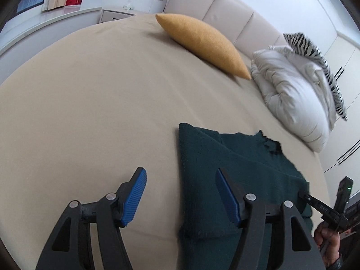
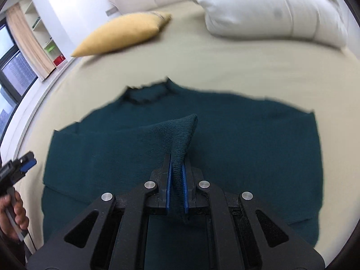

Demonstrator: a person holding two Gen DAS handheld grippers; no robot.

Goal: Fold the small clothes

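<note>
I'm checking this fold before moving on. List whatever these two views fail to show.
- Sweater near hem: hidden in both wrist views behind each gripper's own black frame.
- Right gripper: in the left wrist view only a sliver shows at the frame's right edge; its fingers are cut off.
- Sweater collar: motion-blurred in the right wrist view, so its layering is unclear.
- Striped item atop the duvet: too distorted to identify.

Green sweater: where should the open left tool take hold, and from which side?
On the sweater's folded left edge, near the hem. That edge lies flat between the open left tool's pads, so come down from above, straddling it. The right tool already pinches a raised fold.
</note>
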